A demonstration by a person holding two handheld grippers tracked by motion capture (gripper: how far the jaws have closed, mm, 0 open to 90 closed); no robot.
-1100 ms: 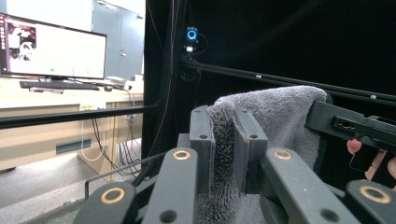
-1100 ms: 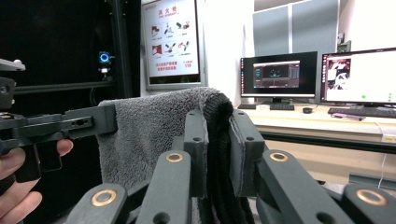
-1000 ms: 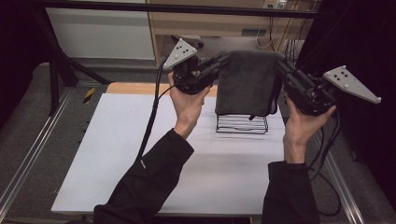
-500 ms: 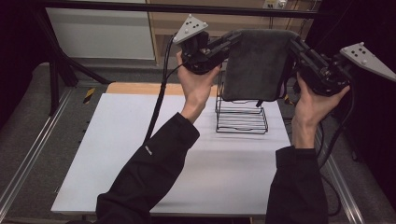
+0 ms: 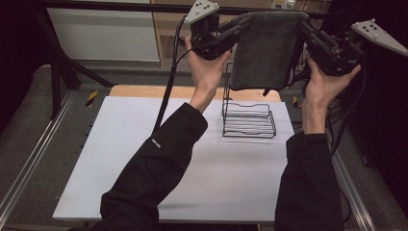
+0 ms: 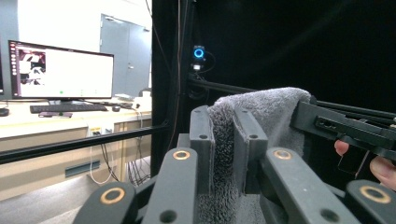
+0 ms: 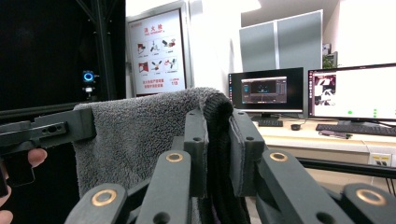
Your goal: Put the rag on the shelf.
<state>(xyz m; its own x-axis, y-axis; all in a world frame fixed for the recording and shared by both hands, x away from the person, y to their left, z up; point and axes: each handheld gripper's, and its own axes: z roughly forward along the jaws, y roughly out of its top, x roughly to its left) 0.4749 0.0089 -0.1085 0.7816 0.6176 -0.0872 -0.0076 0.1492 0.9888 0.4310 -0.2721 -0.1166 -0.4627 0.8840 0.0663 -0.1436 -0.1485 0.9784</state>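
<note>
You have raised the grey towel [image 5: 266,48] higher since 0.5 s ago; its lower edge now hangs above the wire rack [image 5: 248,120]. Your left gripper [image 5: 240,25] pinches the towel's top-left corner. Between the 2 grippers, the towel hangs flat. Your right gripper [image 5: 308,26] pinches the top-right corner.

Both hands have lifted the grey towel [image 5: 267,50] higher above the wire rack [image 5: 248,120]; its lower edge, earlier hanging down inside the rack, now sits near the rack's top
</note>
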